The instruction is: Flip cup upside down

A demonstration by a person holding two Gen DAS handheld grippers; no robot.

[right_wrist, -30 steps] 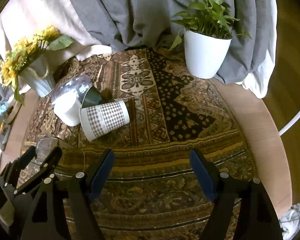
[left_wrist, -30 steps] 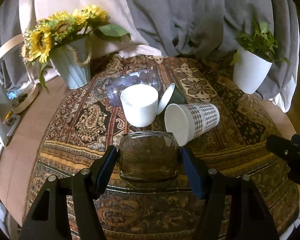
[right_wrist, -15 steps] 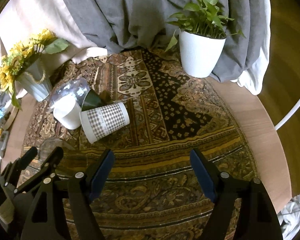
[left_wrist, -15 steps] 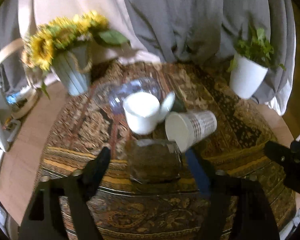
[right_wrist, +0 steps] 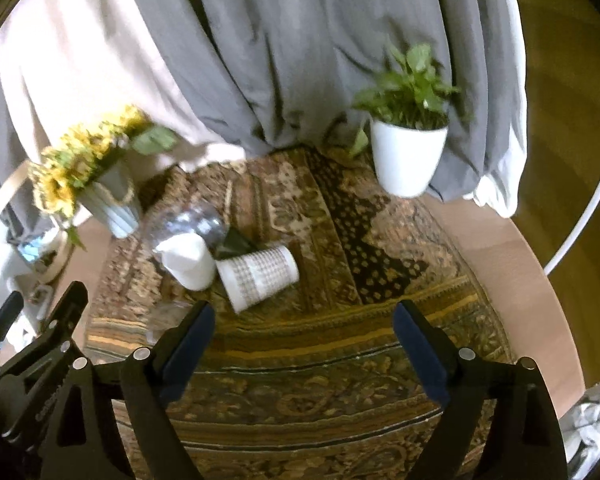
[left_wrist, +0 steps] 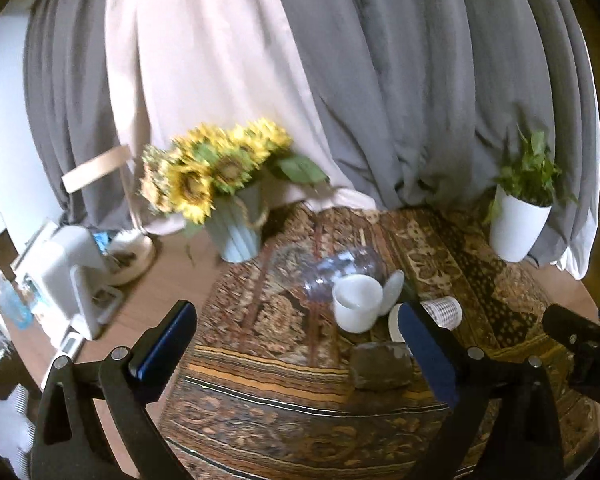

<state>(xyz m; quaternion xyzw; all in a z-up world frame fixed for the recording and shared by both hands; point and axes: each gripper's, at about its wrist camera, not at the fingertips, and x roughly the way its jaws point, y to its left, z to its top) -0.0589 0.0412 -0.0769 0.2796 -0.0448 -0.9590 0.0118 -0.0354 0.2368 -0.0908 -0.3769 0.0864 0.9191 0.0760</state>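
My left gripper has its fingers spread wide, holding nothing; the glass cup stands on the patterned cloth on the tabletop, apparently mouth-down, so I judge the flip done. My right gripper is spread wide too, empty. The checked paper cup lies on its side.

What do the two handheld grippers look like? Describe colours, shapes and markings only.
Both the left gripper and right gripper are matte black, with angular frames studded with silver round bolts. Each finger ends in a flat dark-blue pad. Faint pale lettering marks the frames; no cables show.

A clear glass cup stands on the woven patterned cloth, beside bare smooth wood.
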